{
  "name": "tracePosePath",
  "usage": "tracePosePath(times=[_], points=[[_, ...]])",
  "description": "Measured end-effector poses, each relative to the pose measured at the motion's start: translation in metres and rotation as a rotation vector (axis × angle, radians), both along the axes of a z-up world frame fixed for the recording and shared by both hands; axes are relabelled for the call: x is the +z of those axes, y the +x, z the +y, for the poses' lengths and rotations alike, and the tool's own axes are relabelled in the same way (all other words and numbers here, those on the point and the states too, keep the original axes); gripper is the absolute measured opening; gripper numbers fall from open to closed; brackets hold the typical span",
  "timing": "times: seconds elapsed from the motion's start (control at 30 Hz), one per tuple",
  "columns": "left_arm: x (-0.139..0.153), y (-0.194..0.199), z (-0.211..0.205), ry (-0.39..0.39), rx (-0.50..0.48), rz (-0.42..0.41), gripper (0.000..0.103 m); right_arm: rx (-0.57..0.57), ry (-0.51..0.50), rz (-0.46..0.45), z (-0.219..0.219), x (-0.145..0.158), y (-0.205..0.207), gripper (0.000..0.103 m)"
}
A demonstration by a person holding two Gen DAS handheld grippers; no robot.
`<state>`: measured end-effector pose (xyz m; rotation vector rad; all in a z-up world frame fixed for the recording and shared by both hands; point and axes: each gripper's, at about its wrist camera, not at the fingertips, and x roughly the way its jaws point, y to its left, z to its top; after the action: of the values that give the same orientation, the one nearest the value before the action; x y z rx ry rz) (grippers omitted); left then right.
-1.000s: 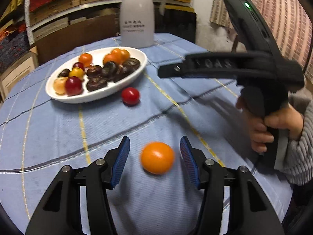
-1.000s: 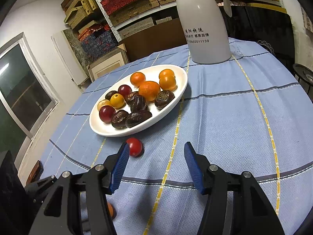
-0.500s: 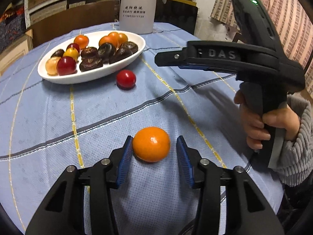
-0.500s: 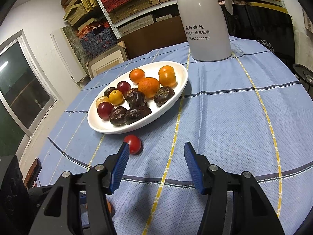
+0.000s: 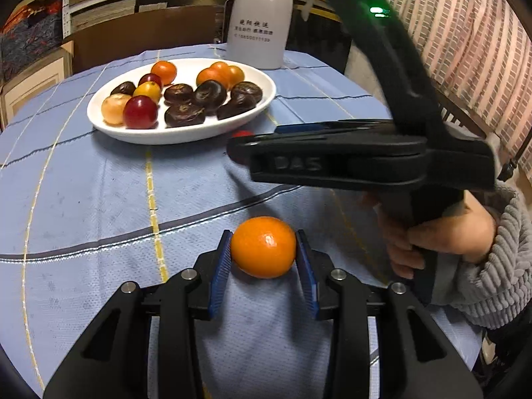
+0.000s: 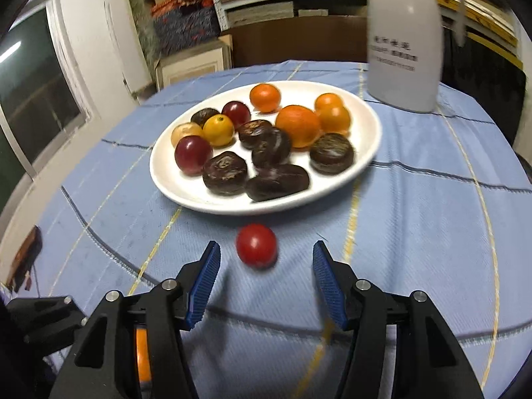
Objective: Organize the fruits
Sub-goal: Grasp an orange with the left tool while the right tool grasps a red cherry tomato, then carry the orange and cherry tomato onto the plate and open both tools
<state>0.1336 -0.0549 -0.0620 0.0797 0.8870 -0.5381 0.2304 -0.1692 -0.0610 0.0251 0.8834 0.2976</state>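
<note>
Left gripper (image 5: 263, 259) pinches the orange (image 5: 263, 246); right gripper (image 6: 266, 272), spread, frames the cherry tomato (image 6: 256, 245) just before the plate (image 6: 332, 193).

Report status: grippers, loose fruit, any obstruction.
Left hand-held gripper just closed on orange. Right hand-held gripper open, red fruit ahead. Nothing blocking the plate.

Round table covered by a light blue cloth (image 6: 415, 199) with yellow and dark grid lines. Behind it, wall shelving (image 5: 139, 3) stacked with flat boxes and patterned red and dark fabrics. White plaster wall (image 6: 99, 43) at left, holding a dark window (image 6: 33, 99). Striped pink curtain (image 5: 472, 33) at right.
</note>
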Motion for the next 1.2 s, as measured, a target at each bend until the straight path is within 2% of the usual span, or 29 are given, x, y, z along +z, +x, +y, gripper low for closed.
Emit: tracePosePath(times=[0.07, 0.1, 0.23, 0.4, 0.57, 0.83, 1.0, 1.2], points=[[0.0, 0.001, 0.003, -0.006, 0.006, 0.007, 0.037, -0.003, -0.02, 0.005, 0.004, -0.004, 0.004, 0.058], [-0.001, 0.003, 0.003, -0.007, 0.007, 0.01, 0.037, -0.003, -0.019, 0.011, 0.004, -0.005, 0.005, 0.054], [-0.002, 0.006, 0.003, -0.007, 0.012, 0.015, 0.037, 0.0, 0.01, 0.022, -0.001, -0.006, 0.008, 0.029], [-0.002, 0.006, 0.006, -0.011, 0.018, 0.018, 0.037, 0.004, 0.042, 0.01, -0.008, -0.003, 0.001, 0.027], [0.001, 0.005, 0.012, -0.036, 0.033, 0.011, 0.037, -0.011, 0.104, -0.043, -0.022, 0.012, -0.029, 0.027], [0.023, -0.012, 0.015, -0.025, 0.055, -0.079, 0.037, -0.017, 0.173, -0.071, -0.045, 0.02, -0.084, 0.027], [0.057, -0.004, 0.02, 0.008, 0.089, -0.159, 0.037, -0.023, 0.172, -0.113, -0.062, 0.05, -0.088, 0.027], [0.094, 0.011, 0.025, 0.05, 0.158, -0.251, 0.037, -0.035, 0.154, -0.223, -0.079, 0.103, -0.09, 0.027]])
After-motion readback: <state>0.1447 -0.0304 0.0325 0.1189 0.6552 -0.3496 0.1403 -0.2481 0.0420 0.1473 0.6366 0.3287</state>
